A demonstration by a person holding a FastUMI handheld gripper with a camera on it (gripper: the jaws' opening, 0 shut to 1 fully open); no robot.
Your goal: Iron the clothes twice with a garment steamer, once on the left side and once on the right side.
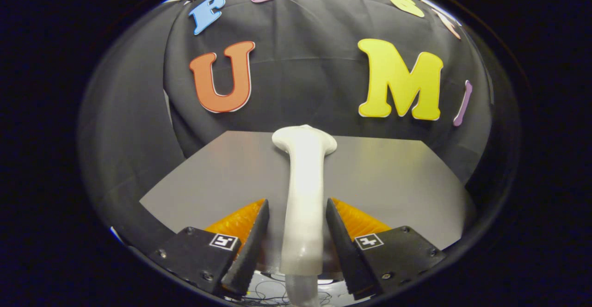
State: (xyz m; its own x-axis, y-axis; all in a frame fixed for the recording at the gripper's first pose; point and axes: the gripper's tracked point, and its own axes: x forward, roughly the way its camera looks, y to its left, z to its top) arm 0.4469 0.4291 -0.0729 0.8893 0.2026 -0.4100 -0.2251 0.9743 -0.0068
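White plastic garment steamer (pixel 303 191) lies lengthwise between the partly open fingers of the hand-held gripper (pixel 298 247), apparently not yet clamped, above the grey counter (pixel 393 177), lined up for grasping.

steamer (pixel 304 196) lower end blurred, cut off; finger (pixel 252 247) contact with handle unclear

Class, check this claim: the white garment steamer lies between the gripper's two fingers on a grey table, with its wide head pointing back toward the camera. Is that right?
Not quite. In the gripper view the garment steamer does lie between the fingers of the gripper over the grey table, but its wide head points away from the camera, toward the black cloth wall.
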